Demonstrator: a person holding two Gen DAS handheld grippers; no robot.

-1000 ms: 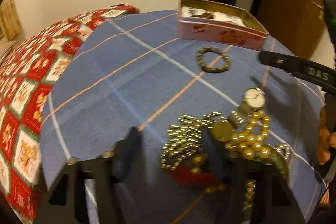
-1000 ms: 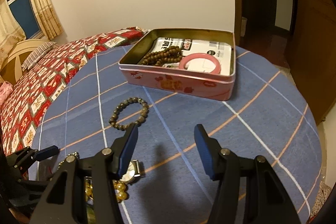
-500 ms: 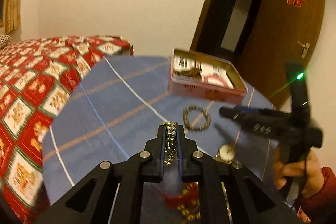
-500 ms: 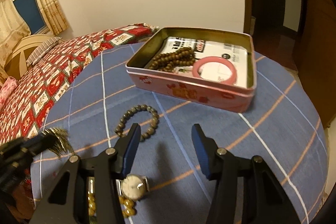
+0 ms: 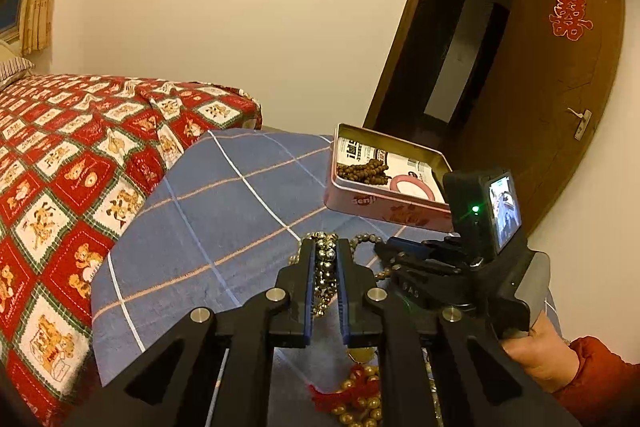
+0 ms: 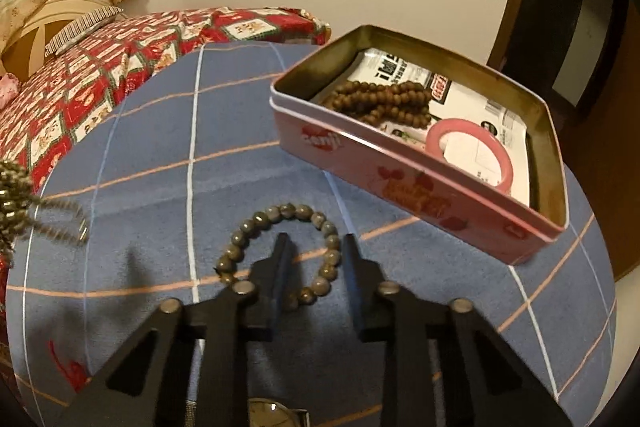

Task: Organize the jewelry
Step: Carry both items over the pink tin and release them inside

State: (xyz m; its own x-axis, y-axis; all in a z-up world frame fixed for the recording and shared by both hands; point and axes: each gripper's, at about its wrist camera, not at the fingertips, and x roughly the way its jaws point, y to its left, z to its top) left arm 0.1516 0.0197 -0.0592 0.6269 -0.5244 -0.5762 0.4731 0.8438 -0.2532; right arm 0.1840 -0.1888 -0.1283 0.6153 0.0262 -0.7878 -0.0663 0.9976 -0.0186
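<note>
My left gripper (image 5: 325, 251) is shut on a gold bead chain (image 5: 326, 259), held above the blue checked cloth (image 5: 224, 211); the chain also shows at the left edge of the right wrist view (image 6: 16, 203). My right gripper (image 6: 314, 247) is open, its fingers straddling the near side of a grey-green bead bracelet (image 6: 256, 223) lying on the cloth. A pink tin (image 6: 400, 187) behind it holds brown wooden beads (image 6: 380, 99) and a pink bangle (image 6: 468, 155). The tin also shows in the left wrist view (image 5: 384, 203).
A watch (image 6: 272, 411) lies under my right gripper. Gold beads with a red tassel (image 5: 356, 395) lie below my left gripper. A bed with a red patterned quilt (image 5: 60, 155) is to the left. A brown door (image 5: 560, 99) stands open behind the table.
My left gripper closed on the gold chain and lifted it off the pile. My right gripper moved forward and down over the grey-green bracelet, staying open.
</note>
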